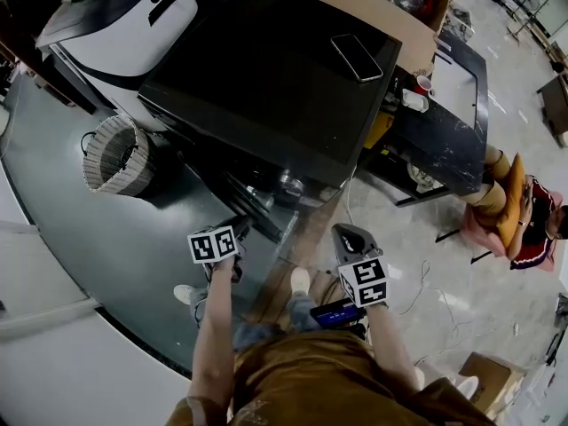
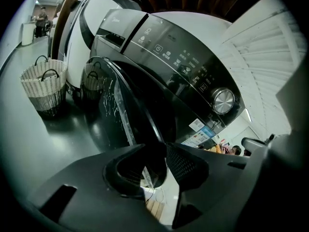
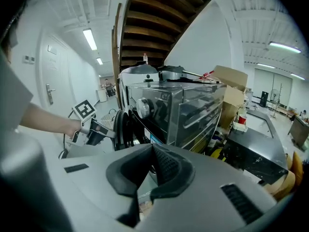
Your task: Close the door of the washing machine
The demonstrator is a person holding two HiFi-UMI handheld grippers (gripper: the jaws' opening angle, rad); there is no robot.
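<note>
The black washing machine (image 1: 266, 69) stands ahead of me, its control panel and knob (image 2: 223, 100) plain in the left gripper view. Its round door (image 2: 113, 115) hangs open toward me and shows as a thin dark edge (image 1: 266, 209) from above. My left gripper (image 1: 238, 227) is at the door's outer rim. That rim runs down between its jaws (image 2: 157, 153), which stand apart with a gap showing beside it. The right gripper view shows the left gripper (image 3: 91, 132) against the door (image 3: 120, 127). My right gripper (image 1: 348, 233) hangs right of the door, its fingertips together (image 3: 152, 151) on nothing.
A wicker basket (image 1: 115, 153) stands on the floor left of the machine, beside a white machine (image 1: 133, 16). A phone (image 1: 357, 57) lies on the washer's top. A black table (image 1: 453, 140) and a seated person (image 1: 524, 211) are at right. Cables (image 1: 413, 282) trail on the floor.
</note>
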